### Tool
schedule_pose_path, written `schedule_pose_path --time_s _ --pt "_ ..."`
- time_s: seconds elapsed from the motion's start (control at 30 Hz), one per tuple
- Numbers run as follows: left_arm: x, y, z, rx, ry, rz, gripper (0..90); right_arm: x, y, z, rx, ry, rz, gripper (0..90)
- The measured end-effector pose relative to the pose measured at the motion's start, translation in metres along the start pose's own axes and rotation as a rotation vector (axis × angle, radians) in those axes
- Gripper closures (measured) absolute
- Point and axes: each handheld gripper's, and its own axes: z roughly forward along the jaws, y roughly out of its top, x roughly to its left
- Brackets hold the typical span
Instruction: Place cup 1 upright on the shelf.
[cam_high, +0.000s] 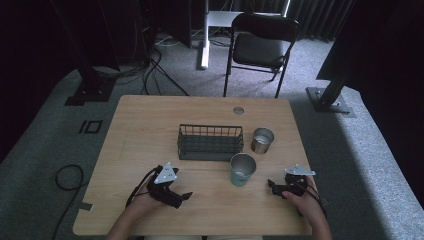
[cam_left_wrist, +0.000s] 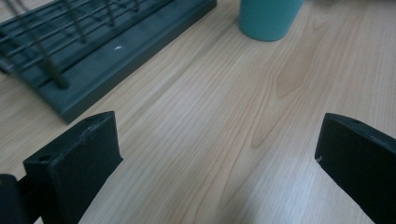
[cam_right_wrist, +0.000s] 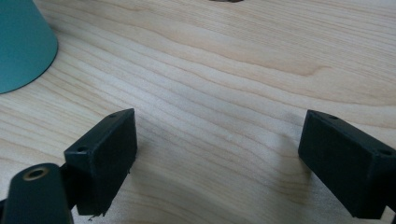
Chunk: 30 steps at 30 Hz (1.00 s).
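**Both grippers idle on counter, jaws wide, nothing held**

Left gripper (cam_high: 186, 195): low over the near-left part of the wooden counter (cam_high: 145, 125), held in the person's left hand (cam_high: 150, 197). Jaws spread wide, bare wood between them in the left gripper view. Pointed toward the middle of the counter.

Right gripper (cam_high: 271, 186): near-right part of the counter, in the right hand (cam_high: 305, 200). Jaws also wide apart, gripping nothing; the right gripper view has plain wood grain between them. Pointed left, toward the teal cup.

Teal cup (cam_high: 242, 170): upright, mouth up, metal-looking inside. Sits between the two grippers, a bit further back, nearer the right one. Touching neither. Its base is at the top of the left gripper view (cam_left_wrist: 268, 18) and its side is at the left edge of the right gripper view (cam_right_wrist: 21, 42).

Wire basket (cam_high: 210, 142): dark, on a solid base, just behind and left of the teal cup. Looks empty in the high view.

Metal cup (cam_high: 262, 140): upright, just right of the basket, behind the teal cup, apart from both.
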Motion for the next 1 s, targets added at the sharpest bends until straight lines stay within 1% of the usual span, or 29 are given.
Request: schedule_pose_path --time_s 0.03,0.13,0.3,0.33,0.5,0.63,0.7,0.73,0.93,1.0 --pt "0.0 0.0 0.0 0.0 0.0 0.0 0.6 0.0 0.0 0.0 0.0 0.0 0.0 11.2" --pt "-0.003 0.005 0.008 0.002 -0.01 0.014 1.6 0.0 0.0 0.0 0.0 0.0 0.0 11.3" --pt "-0.004 0.01 0.016 0.001 -0.018 0.018 1.6 0.0 0.0 0.0 0.0 0.0 0.0 11.2" --pt "-0.005 0.012 0.02 0.003 -0.022 0.024 1.6 0.0 0.0 0.0 0.0 0.0 0.0 11.2" --pt "-0.007 0.016 0.026 0.004 -0.028 0.034 1.6 0.0 0.0 0.0 0.0 0.0 0.0 11.3" --pt "-0.007 0.022 0.03 -0.006 -0.032 0.035 1.6 0.0 0.0 0.0 0.0 0.0 0.0 11.2" --pt "-0.008 0.026 0.033 -0.007 -0.036 0.045 1.6 0.0 0.0 0.0 0.0 0.0 0.0 11.3" --pt "-0.009 0.029 0.036 -0.009 -0.049 0.049 1.6 0.0 0.0 0.0 0.0 0.0 0.0 11.2" --pt "-0.013 0.036 0.042 -0.015 -0.055 0.061 1.6 0.0 0.0 0.0 0.0 0.0 0.001 11.2" --pt "-0.014 0.038 0.045 -0.013 -0.059 0.071 1.6 0.0 0.0 0.0 0.0 0.0 0.001 11.2"
